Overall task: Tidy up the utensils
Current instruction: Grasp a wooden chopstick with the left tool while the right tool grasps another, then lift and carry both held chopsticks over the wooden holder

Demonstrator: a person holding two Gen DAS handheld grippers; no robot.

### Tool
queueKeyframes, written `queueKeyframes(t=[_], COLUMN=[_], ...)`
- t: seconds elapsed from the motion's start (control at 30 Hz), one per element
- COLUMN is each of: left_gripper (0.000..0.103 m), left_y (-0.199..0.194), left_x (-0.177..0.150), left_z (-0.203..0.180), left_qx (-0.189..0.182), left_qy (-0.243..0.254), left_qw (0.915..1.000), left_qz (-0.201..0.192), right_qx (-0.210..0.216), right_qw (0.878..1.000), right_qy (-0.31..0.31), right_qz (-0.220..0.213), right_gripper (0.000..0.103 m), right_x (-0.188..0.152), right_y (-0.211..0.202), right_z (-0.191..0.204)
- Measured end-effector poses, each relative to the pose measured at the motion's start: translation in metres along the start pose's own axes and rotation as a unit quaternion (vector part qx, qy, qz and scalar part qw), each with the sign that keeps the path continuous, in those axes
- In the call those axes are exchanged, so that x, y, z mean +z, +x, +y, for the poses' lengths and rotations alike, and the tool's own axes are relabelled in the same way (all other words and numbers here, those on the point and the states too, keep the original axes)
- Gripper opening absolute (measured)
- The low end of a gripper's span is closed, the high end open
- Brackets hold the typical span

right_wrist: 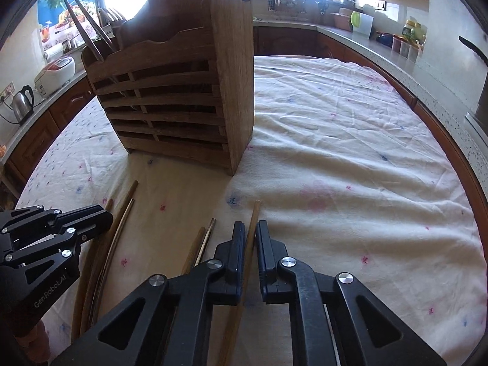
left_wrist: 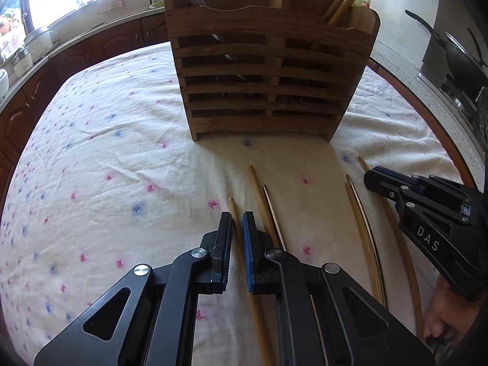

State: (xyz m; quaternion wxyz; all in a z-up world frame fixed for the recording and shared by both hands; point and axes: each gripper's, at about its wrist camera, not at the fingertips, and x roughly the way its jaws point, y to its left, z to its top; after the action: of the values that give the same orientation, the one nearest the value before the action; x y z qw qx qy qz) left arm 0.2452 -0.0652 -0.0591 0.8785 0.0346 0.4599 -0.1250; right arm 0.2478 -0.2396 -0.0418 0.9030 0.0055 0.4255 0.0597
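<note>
Bamboo is sitting between the left gripper's (left_wrist: 237, 218) pads: one pale chopstick (left_wrist: 234, 213) is being pinched there, its tip poking out just ahead of the fingertips. Just to that gripper's right, a wooden and a metal-tipped chopstick (left_wrist: 266, 204) are lying side by side on the flowered tablecloth (left_wrist: 106, 140), and further right another pair (left_wrist: 357, 210) is resting near the right gripper (left_wrist: 373, 174), whose jaws are pressed together on a long wooden chopstick (right_wrist: 253, 228) running out between its pads in its own wrist view. To the right gripper's left, the loose pairs are lying on the cloth, with the left gripper beyond them. Ahead of both grippers, well past the chopstick tips, the slatted wooden utensil holder (left_wrist: 262, 70) is standing upright on the cloth, already holding chopsticks in its compartments. Behind it, kitchen counters (right_wrist: 360, 45) are curving around the table.
</note>
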Motion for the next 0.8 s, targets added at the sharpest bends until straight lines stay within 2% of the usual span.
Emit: queueKeyframes(t=[0.13, 0.33, 0.8], left_gripper=[0.004, 0.004, 0.004], left_y=[-0.008, -0.038, -0.134], left_x=[-0.003, -0.007, -0.002], left_z=[0.017, 0.037, 0.049], left_qx=[-0.035, -0.062, -0.105], left_qy=[-0.040, -0.065, -0.070], left_qw=[0.9986, 0.9958, 0.9857], left_qz=[0.002, -0.017, -0.111], right_qx=[0.035, 0.060, 0.096], right_qw=[0.999, 0.996, 0.983], right_qy=[0.038, 0.057, 0.058], right_qz=[-0.004, -0.037, -0.146], right_gripper=[0.006, 0.005, 0.005], right_x=[-0.003, -0.004, 0.016], right_y=[-0.009, -0.043, -0.143], right_z=[-0.011, -0.012, -0.004])
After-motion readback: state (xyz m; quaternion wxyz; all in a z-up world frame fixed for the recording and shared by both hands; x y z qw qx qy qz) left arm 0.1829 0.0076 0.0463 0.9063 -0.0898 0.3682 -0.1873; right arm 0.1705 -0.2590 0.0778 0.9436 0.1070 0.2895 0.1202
